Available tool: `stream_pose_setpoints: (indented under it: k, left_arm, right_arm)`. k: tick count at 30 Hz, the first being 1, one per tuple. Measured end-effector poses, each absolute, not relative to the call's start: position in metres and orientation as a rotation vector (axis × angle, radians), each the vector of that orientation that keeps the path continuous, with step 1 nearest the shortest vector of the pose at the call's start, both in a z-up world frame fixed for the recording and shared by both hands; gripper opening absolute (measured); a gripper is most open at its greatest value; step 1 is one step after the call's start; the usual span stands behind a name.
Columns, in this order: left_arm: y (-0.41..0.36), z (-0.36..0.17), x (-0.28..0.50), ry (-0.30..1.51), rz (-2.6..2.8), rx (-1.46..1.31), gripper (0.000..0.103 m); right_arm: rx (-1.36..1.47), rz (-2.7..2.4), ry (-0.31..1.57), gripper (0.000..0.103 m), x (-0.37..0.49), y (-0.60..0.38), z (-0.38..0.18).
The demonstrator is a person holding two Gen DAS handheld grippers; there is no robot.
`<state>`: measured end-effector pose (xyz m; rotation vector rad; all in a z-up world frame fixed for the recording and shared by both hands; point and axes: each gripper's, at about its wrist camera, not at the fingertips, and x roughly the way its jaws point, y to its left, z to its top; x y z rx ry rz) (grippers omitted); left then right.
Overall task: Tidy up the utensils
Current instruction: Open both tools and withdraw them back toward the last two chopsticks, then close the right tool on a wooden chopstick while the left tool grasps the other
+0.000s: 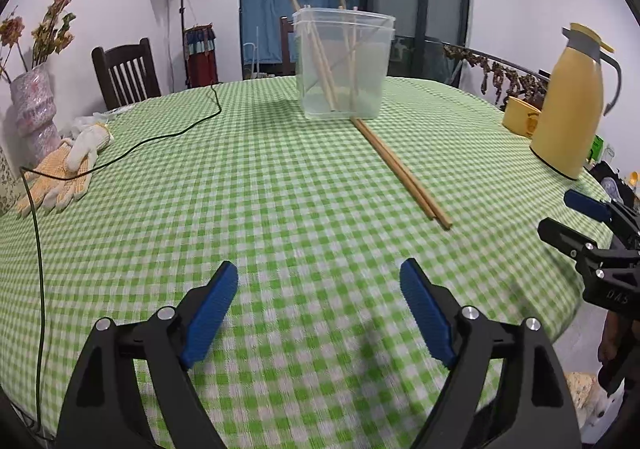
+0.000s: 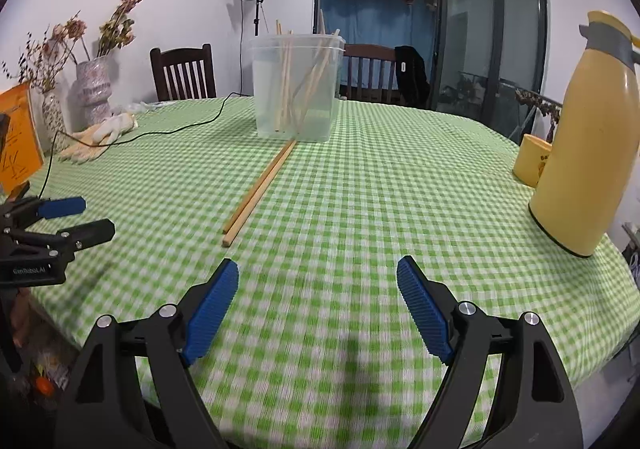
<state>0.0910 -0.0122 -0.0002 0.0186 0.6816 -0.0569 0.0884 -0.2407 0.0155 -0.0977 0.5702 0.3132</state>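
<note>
Left hand-held gripper: the left hand-held gripper (image 1: 319, 273) hung over the near edge of the table (image 1: 248, 209), its blue pads spread wide with nothing but checked cloth between them.
Right hand-held gripper: the right hand-held gripper (image 2: 318, 269) stood just as wide and empty, also above the near edge, pointing down and across the table.
Gripper spacing: each showed at the side of the other's view, side by side and apart.
Loose chopsticks: a pair of wooden chopsticks (image 1: 400, 169) lay flat and together on the cloth, ahead of both grippers and touched by neither; the near tips sat toward the middle of the table, right of the left gripper's line and left of the right gripper's.
Container: a clear plastic container (image 1: 344, 65) stood upright toward the far edge, with more chopsticks leaning inside; the far tips of the loose pair reached its base.
Right edge: a yellow thermos jug (image 2: 588, 145) stood there with a yellow cup (image 2: 534, 161) behind it.
Left edge: work gloves (image 1: 66, 173) lay crossed by a thin dark cable (image 1: 168, 135).
</note>
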Motion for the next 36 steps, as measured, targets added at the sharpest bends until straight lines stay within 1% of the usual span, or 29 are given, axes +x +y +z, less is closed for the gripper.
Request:
stream_pose_setpoints:
  k: [5,9,13,14,15,16,17,18,21,23,25,26,28,30,36]
  left_arm:
    - [-0.014,0.004,0.09,0.665,-0.06,0.049,0.08]
    - [-0.008,-0.001,0.095,0.697,-0.054,0.026,0.08]
    - [-0.001,-0.003,0.101,0.721,-0.043,0.028,0.08]
    - [0.001,-0.003,0.104,0.725,-0.036,0.028,0.08]
    - [0.003,-0.002,0.107,0.729,-0.03,0.026,0.08]
    - [0.007,0.0,0.112,0.73,-0.023,0.019,0.08]
    - [0.009,0.001,0.115,0.732,-0.017,0.013,0.08]
    - [0.012,0.002,0.119,0.736,-0.012,0.005,0.08]
    - [0.02,0.004,0.13,0.745,-0.007,-0.012,0.08]
    - [0.022,0.005,0.136,0.749,-0.008,-0.013,0.08]
    - [0.024,0.004,0.144,0.759,-0.013,-0.008,0.08]
    - [0.024,0.003,0.146,0.762,-0.015,-0.006,0.08]
    - [0.023,0.003,0.154,0.775,-0.022,0.0,0.08]
    - [0.021,0.003,0.16,0.781,-0.032,0.001,0.08]
    - [-0.009,0.008,0.184,0.786,-0.126,0.037,0.08]
  right_arm:
    - [-0.096,0.31,0.57,0.078,0.09,-0.234,0.016]
    - [-0.114,0.322,0.574,0.078,0.091,-0.224,0.013]
    - [-0.13,0.351,0.628,0.078,0.104,-0.208,0.011]
    - [-0.125,0.368,0.636,0.076,0.107,-0.204,0.012]
    - [-0.123,0.384,0.645,0.072,0.11,-0.199,0.013]
    - [-0.126,0.399,0.657,0.069,0.115,-0.194,0.014]
    - [-0.131,0.411,0.666,0.065,0.119,-0.188,0.015]
    - [-0.135,0.419,0.673,0.058,0.121,-0.185,0.014]
    - [-0.154,0.438,0.715,0.046,0.136,-0.172,0.009]
    - [-0.165,0.445,0.741,0.044,0.143,-0.165,0.005]
    - [-0.182,0.437,0.768,0.032,0.148,-0.161,0.0]
    - [-0.172,0.439,0.784,0.023,0.151,-0.161,-0.002]
    - [-0.155,0.446,0.796,0.02,0.152,-0.164,-0.002]
    - [-0.149,0.422,0.799,0.014,0.152,-0.169,-0.001]
    - [-0.143,0.415,0.812,0.014,0.155,-0.18,0.001]
